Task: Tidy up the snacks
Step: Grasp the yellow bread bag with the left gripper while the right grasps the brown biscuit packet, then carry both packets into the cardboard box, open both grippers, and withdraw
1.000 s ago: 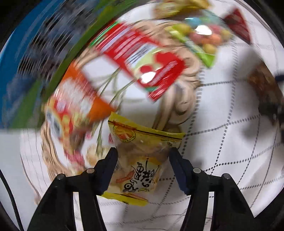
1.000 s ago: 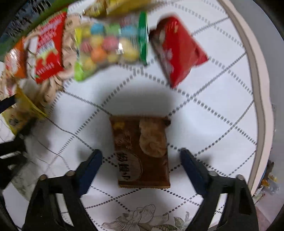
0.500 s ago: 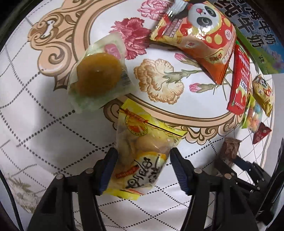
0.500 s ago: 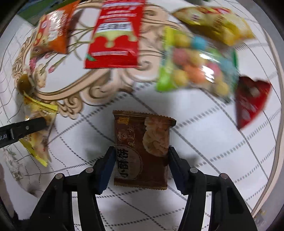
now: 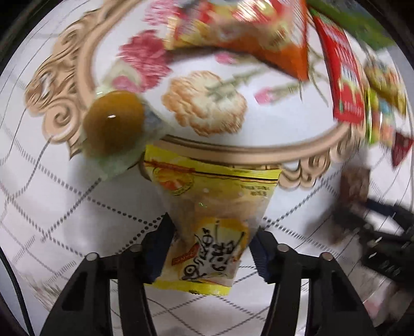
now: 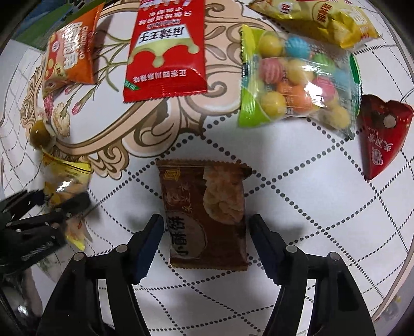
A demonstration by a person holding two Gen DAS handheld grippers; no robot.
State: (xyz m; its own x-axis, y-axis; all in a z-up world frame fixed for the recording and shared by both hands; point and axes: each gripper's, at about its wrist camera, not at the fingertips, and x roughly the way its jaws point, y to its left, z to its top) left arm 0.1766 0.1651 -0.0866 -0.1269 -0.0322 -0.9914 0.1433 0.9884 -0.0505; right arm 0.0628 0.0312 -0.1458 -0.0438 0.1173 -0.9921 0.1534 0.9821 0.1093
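A yellow snack packet lies on the patterned tablecloth, and my left gripper is shut on its lower half, jaws still closing and pinching it narrow. The right wrist view shows that same packet and left gripper at the far left. A brown biscuit packet lies flat between the fingers of my right gripper. Those jaws are opening, with a small gap on each side of the packet. The left wrist view shows the brown packet blurred at the right.
A round brown pastry in clear wrap touches the yellow packet's top corner. Behind lie an orange packet, a red packet, a bag of coloured balls, a yellow bag and a dark red triangular packet.
The left view has swung round and the left jaws have narrowed onto the yellow packet. The right jaws closed against the brown packet, then parted from it.
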